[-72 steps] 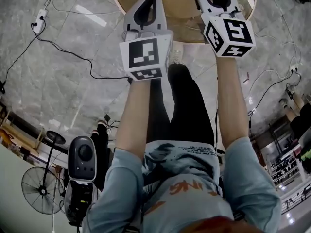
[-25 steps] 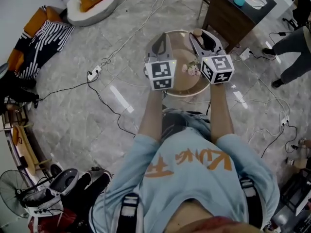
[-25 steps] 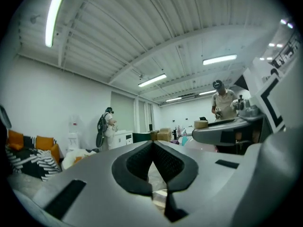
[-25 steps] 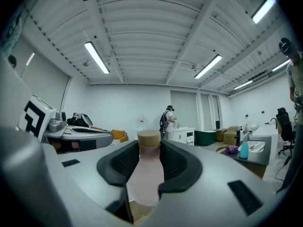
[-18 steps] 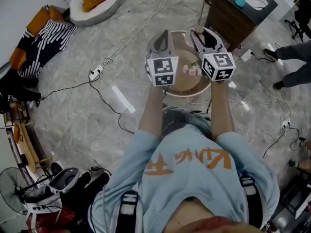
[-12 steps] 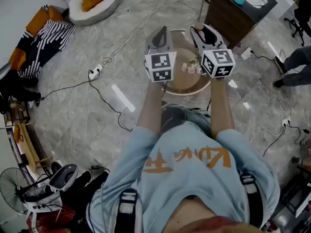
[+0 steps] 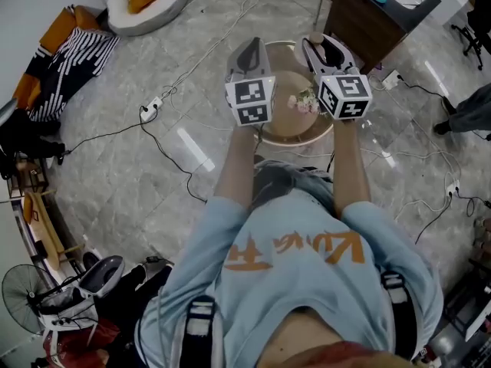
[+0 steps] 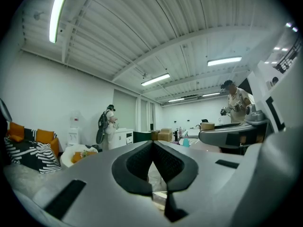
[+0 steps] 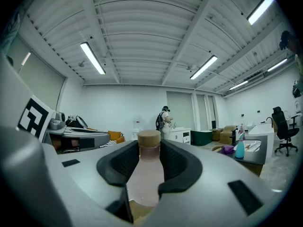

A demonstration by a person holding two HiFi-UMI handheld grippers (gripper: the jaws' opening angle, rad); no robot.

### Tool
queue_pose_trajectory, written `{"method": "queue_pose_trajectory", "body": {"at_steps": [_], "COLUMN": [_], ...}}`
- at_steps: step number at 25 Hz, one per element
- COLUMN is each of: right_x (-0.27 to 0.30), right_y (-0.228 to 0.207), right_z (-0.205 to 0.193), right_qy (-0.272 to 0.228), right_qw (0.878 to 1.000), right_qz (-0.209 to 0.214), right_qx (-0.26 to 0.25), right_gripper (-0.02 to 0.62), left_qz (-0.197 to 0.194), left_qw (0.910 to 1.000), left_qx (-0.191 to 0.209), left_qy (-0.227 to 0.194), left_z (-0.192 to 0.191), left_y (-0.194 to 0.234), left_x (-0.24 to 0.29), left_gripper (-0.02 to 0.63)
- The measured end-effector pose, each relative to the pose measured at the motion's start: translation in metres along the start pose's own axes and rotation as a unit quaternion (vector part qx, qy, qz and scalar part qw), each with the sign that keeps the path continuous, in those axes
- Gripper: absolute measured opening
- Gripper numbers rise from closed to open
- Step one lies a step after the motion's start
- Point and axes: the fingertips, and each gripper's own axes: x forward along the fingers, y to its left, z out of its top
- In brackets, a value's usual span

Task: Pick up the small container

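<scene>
The small container (image 9: 147, 174) is a pale pink bottle with a cork lid. It stands upright between the pads of my right gripper (image 9: 149, 148), which is shut on it. In the head view the right gripper (image 7: 321, 41) is held level over the far right of a round wooden table (image 7: 285, 133). Just to its left, my left gripper (image 7: 252, 44) hovers over the same table. In the left gripper view the left gripper (image 8: 152, 144) has its tips meeting and nothing between them.
A small bunch of pink flowers (image 7: 304, 103) lies on the round table between the grippers. A dark wooden side table (image 7: 368, 18) stands beyond it at the right. Cables and a power strip (image 7: 152, 106) run across the marble floor. A person's leg (image 7: 468, 113) shows at the right edge.
Since the earliest frame the head view has drawn far back, so both grippers look much smaller. Over the last second both grippers stayed over the table. The person at the right has moved further right.
</scene>
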Motion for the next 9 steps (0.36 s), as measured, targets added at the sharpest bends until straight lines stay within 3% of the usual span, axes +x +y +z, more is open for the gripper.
{"method": "queue_pose_trajectory", "body": {"at_steps": [9], "right_x": [0.004], "right_y": [-0.013], "right_z": [-0.013], "right_qy": [0.013], "right_qw": [1.0], "right_qz": [-0.018], "right_qx": [0.005], "right_gripper": [0.15], "left_qz": [0.003], "left_qw": [0.9999], "left_qx": [-0.011], "left_qy": [0.012], "left_z": [-0.011], "left_y": [0.007], "left_x": [0.006], "left_gripper": [0.023]}}
